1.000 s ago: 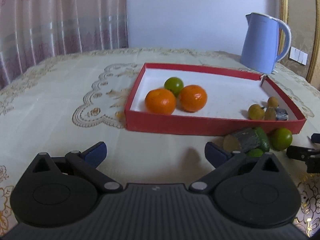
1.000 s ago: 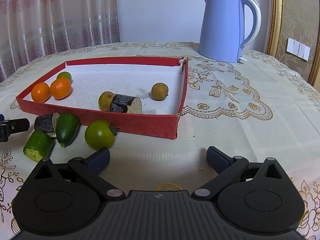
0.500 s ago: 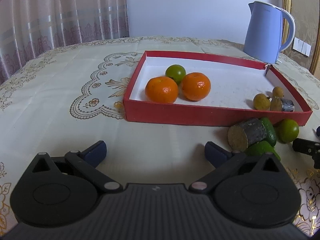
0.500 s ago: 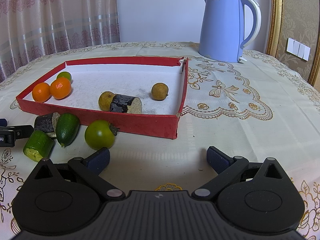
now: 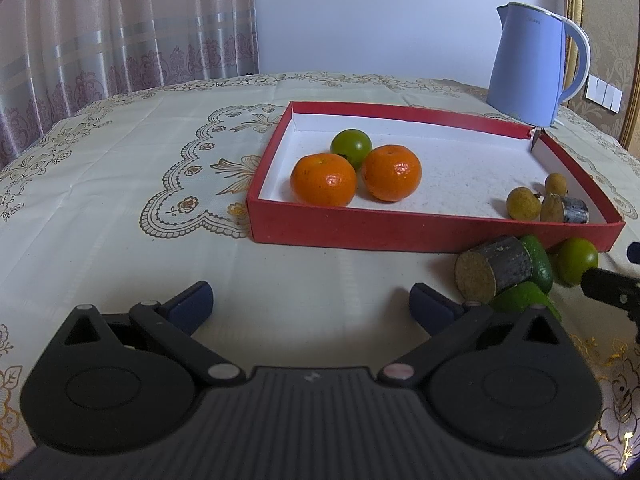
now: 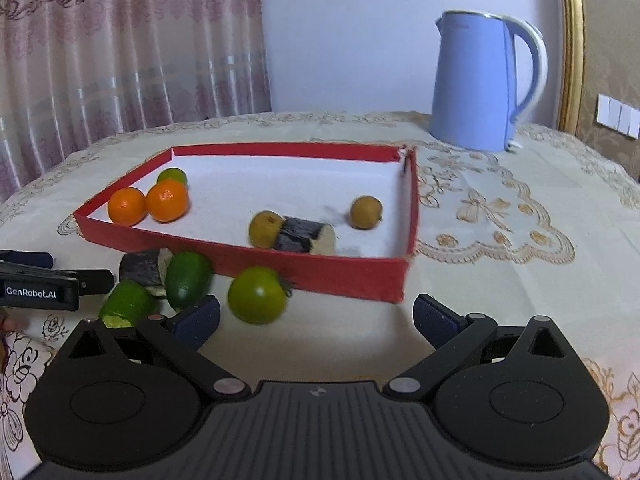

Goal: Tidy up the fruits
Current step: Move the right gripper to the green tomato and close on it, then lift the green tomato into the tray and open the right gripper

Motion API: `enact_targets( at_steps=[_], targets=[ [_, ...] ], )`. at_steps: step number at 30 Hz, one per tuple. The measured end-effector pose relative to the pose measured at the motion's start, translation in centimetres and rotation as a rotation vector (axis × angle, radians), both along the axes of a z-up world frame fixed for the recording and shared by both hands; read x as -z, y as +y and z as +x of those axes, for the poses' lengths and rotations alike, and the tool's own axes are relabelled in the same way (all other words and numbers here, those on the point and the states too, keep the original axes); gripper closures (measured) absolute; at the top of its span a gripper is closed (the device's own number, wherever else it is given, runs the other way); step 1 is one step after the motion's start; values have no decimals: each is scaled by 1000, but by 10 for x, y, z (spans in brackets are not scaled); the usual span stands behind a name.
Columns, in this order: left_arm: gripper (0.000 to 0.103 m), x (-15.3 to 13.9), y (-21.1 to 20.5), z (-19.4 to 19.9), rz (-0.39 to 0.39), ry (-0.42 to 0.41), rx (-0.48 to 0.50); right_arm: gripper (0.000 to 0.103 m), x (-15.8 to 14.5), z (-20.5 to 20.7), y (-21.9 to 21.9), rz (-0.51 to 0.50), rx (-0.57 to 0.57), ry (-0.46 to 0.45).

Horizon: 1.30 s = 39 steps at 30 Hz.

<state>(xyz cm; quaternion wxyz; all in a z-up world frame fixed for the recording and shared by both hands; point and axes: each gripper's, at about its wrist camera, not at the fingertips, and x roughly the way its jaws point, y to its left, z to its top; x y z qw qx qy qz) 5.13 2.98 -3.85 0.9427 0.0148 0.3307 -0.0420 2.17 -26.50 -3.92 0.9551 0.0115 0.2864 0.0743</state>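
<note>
A red tray holds two oranges, a green fruit, two small yellow-brown fruits and a dark cut piece. On the cloth in front of the tray lie a round green fruit, a dark cut piece and two green pieces. My left gripper is open and empty, left of these pieces. My right gripper is open and empty, with the round green fruit just ahead of its left finger.
A blue kettle stands behind the tray at the right. The table has an embroidered cream cloth. Curtains hang behind at the left. The left gripper's body shows at the left edge of the right wrist view.
The right gripper has moved forward and left toward the round green fruit. The left gripper has shifted slightly, and the tray now sits lower and nearer in its view.
</note>
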Motion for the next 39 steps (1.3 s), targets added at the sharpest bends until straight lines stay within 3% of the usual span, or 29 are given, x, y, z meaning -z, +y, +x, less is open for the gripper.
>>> enact_targets(
  at_steps=[11,15,20,22,23,33,39],
  targets=[
    [0,0,0,0,0,0,0,14,0,10,22,-84,5,-5],
    [0,0,0,0,0,0,0,42,1,9,24,-63,-8,17],
    [0,0,0,0,0,0,0,45,2,11,34,-103,-8,19],
    [0,0,0,0,0,0,0,61,2,10,31,-80,-24,23],
    [0,0,0,0,0,0,0,64,2,10,31,-72,-30,22],
    [0,0,0,0,0,0,0,65,-1,-1,24,-84,-3,-4],
    [0,0,0,0,0,0,0,65,-29,-12,6,-108,38,-94]
  ],
)
